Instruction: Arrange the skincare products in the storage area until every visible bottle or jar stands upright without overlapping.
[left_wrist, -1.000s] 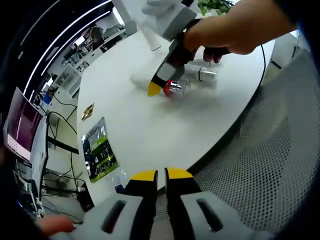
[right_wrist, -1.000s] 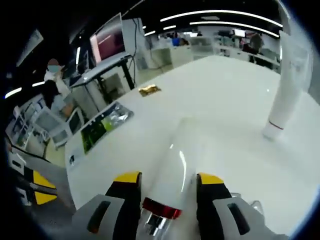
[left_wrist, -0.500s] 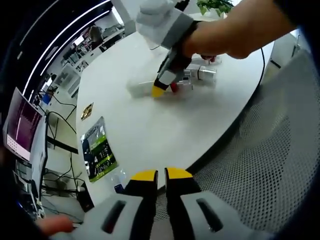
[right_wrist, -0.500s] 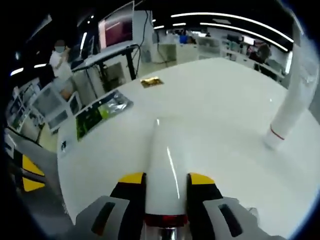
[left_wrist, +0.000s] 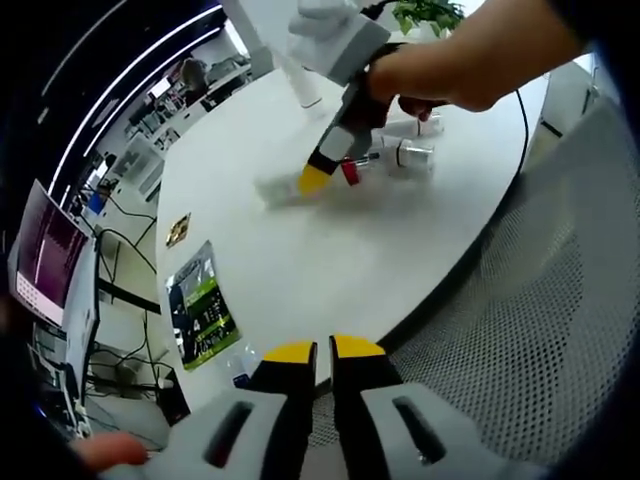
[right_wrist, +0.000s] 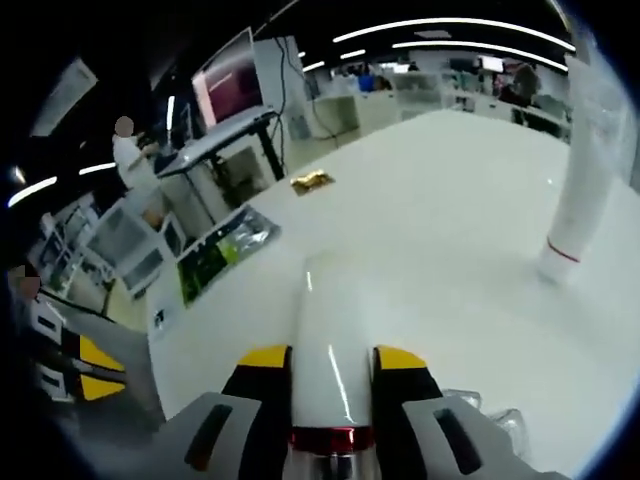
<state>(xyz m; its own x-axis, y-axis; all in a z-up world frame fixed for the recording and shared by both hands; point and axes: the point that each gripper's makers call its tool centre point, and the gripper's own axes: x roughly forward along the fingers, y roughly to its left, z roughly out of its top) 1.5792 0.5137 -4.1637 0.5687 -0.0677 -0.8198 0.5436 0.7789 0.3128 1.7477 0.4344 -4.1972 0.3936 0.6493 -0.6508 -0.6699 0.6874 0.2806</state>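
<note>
Comparing the present right gripper view with the one taken a second ago, the yellow-tipped jaws of the right gripper (right_wrist: 331, 362) are seen to have closed from a wide stance onto the white cylindrical bottle with the red band near its cap (right_wrist: 330, 340); both jaw tips are now pressed against its sides. In the left gripper view the right gripper (left_wrist: 322, 177) is seen to have been raised slightly, with the bottle (left_wrist: 285, 187) held nearly level just above the round white table (left_wrist: 300, 260). The grasp is therefore judged complete, and the step in hand is judged to be turning this bottle upright and setting it down.

The bottle lies along the right gripper's own axis: its red band and cap end sit at the root of the jaws, and its base points forward, away from the camera. A tall white tube with a thin red ring near its foot (right_wrist: 578, 190) stands upright on the table, well apart to the right. Just beside the held bottle, a clear glass bottle with a silver collar (left_wrist: 408, 155) is lying on its side, so further work is judged to remain.

The left gripper (left_wrist: 320, 352) is held off the table's near edge, jaws together on nothing.
</note>
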